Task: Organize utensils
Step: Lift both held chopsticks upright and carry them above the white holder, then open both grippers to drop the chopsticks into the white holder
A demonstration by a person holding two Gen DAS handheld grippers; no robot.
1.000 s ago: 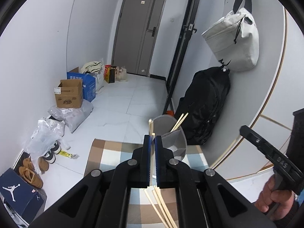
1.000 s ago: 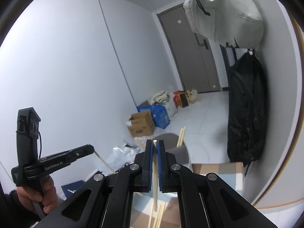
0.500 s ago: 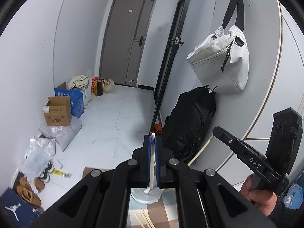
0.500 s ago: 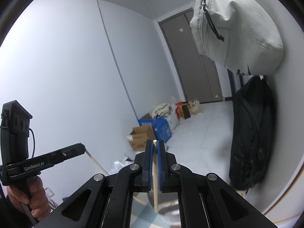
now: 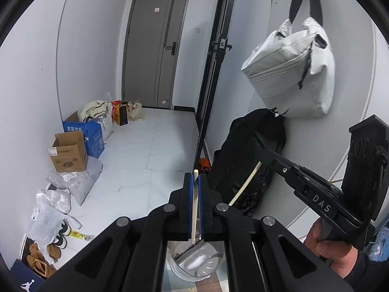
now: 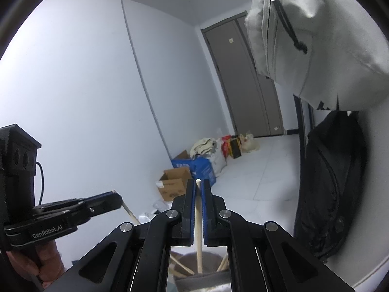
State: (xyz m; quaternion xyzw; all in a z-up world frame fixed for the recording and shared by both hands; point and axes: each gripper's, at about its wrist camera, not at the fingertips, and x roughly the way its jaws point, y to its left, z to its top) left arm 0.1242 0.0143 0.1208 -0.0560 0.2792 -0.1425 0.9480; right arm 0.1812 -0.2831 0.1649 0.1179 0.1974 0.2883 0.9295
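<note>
A thin, round, pale wooden chopstick (image 5: 194,209) is pinched upright in the left gripper (image 5: 196,204); a second stick (image 6: 198,219) is pinched in the right gripper (image 6: 198,209). Since a second ago both have been carried up and over the grey cylindrical holder (image 6: 201,277), now directly beneath, with sticks already leaning inside. Dropping them in seems next. The holder's smooth wall (image 5: 194,265) is seen on the checked cloth.

Both grippers carried their chopsticks up over the holder (image 5: 194,265).

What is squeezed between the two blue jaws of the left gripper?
A pale chopstick, clamped upright in the left gripper, hanging above the grey holder; the left wrist view shows it.
</note>
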